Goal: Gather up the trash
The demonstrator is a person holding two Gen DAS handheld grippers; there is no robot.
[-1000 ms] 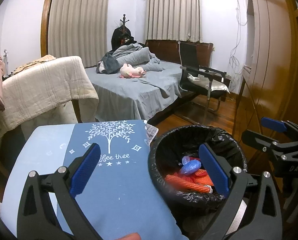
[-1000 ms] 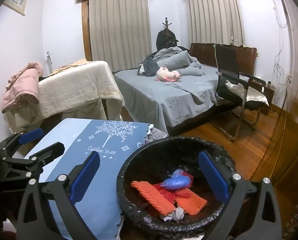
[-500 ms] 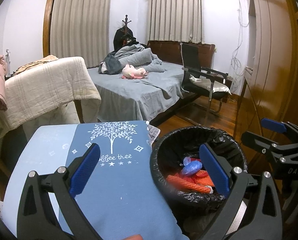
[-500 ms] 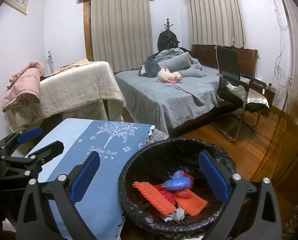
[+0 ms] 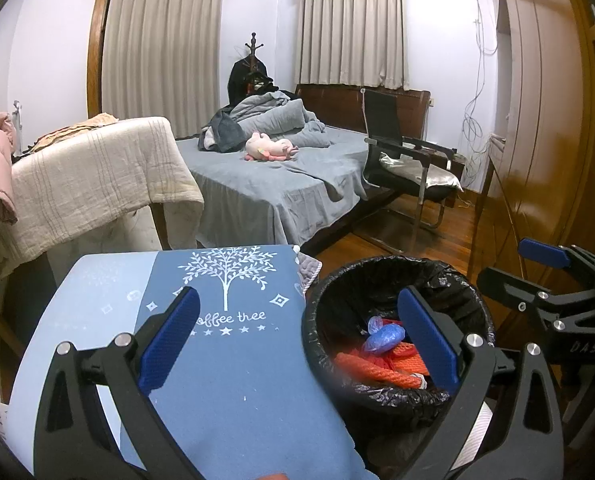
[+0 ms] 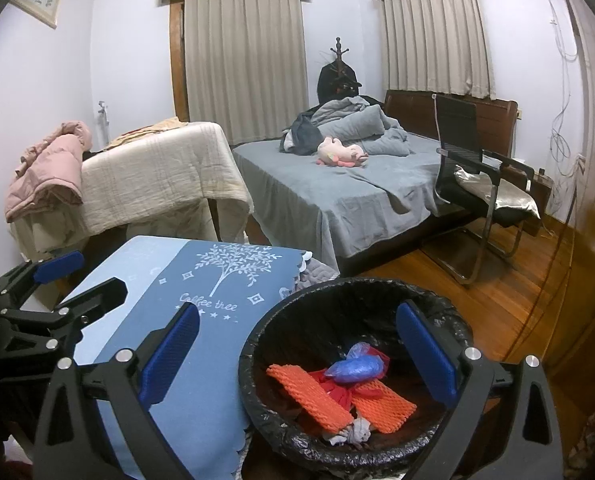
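Both the left gripper and right gripper hover with jaws spread and empty, likely because the trash already lies inside the black-lined bin at lower right, beside the blue-clothed desk.

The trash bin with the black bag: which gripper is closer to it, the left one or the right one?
Right. The right gripper hangs open right over the trash bin. The left gripper is open too, mostly above the blue tablecloth beside the bin.
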